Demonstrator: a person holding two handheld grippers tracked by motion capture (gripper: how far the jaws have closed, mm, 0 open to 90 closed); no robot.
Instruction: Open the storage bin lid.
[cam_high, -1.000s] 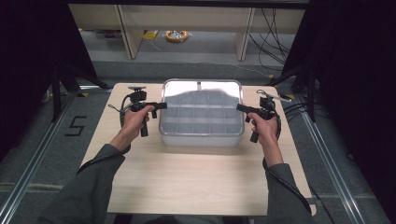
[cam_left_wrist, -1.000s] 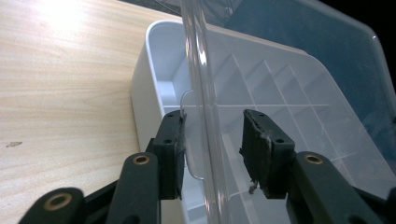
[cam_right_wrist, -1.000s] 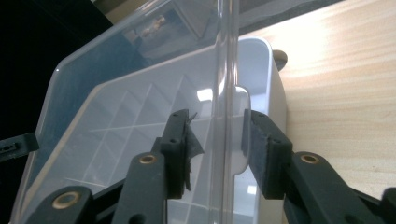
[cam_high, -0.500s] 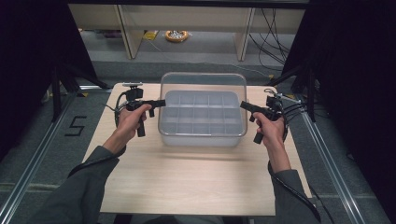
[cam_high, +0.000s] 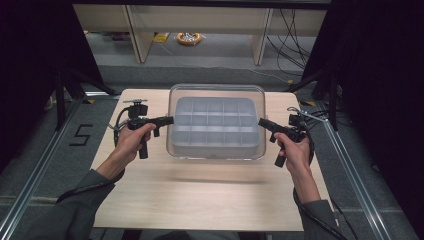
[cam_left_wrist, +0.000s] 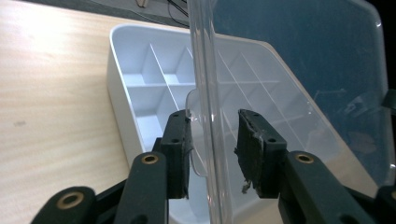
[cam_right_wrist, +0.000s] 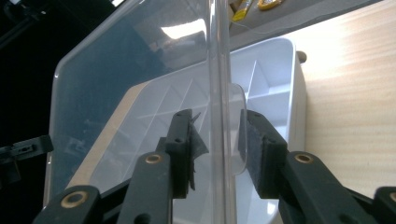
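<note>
Since a second ago the clear lid (cam_high: 216, 90) has come up off the white compartment tray (cam_high: 216, 129) and now hangs above it; both hands have shifted a bit lower in the frame too, and that bright glare on the lid's far end is gone.

In the high view the lid sits in the middle of the frame, held level-ish over the tray, with a faint shadow on the wooden bench (cam_high: 200, 195) in front of the tray. The left gripper (cam_high: 167, 120) comes in from the left at the lid's left edge, the right gripper (cam_high: 262, 122) from the right at its right edge, each in a person's hand with grey sleeves running in from the bottom corners.

In the left gripper view the lid's rim (cam_left_wrist: 205, 93) runs straight up between the two black jaws, which stand a little apart on either side of it, over a small tab. Hard to say if the pads actually press the plastic, though the left pad looks like it's touching. The right gripper view is the same story: the rim (cam_right_wrist: 219, 93) is upright between the jaws, and the tray (cam_right_wrist: 280, 70) lies below on the bench.

The tray's compartments look empty from what I can see.
</note>
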